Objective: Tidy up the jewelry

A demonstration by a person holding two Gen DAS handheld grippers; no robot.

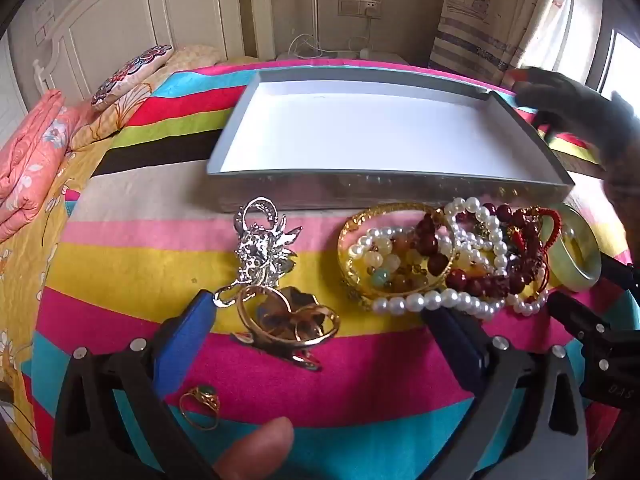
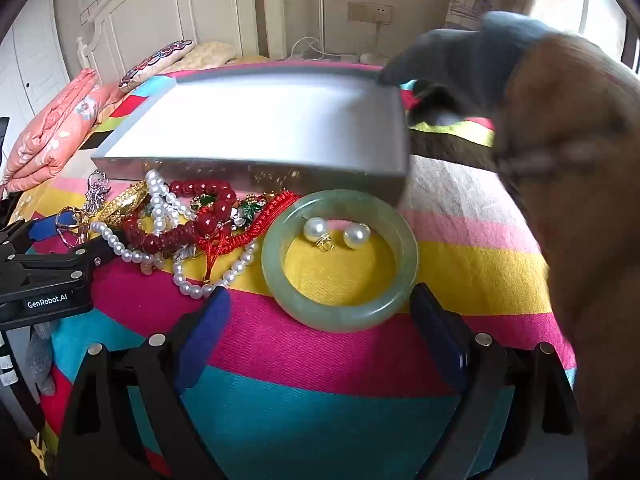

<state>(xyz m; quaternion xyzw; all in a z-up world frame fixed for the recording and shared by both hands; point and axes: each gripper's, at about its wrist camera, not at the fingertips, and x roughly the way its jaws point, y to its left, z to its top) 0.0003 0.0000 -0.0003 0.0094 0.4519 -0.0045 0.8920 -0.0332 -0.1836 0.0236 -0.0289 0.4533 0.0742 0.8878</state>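
Both tools stand wide open, gripping nothing; left tool [image 1: 320, 312] hovers over gold rings [image 1: 286, 320] on the striped bedspread [image 1: 280, 384], silver brooch [image 1: 262, 248] just beyond; a tangled heap of pearls [image 2: 160, 204] and red beads [image 2: 204, 216] lies centre; right tool [image 2: 320, 304] brackets the green bangle [image 2: 340, 260] ringing two pearl earrings [image 2: 336, 234]; grey tray [image 1: 224, 148] sits behind; a blurred gloved hand [image 2: 460, 56] touches the tray's right corner.
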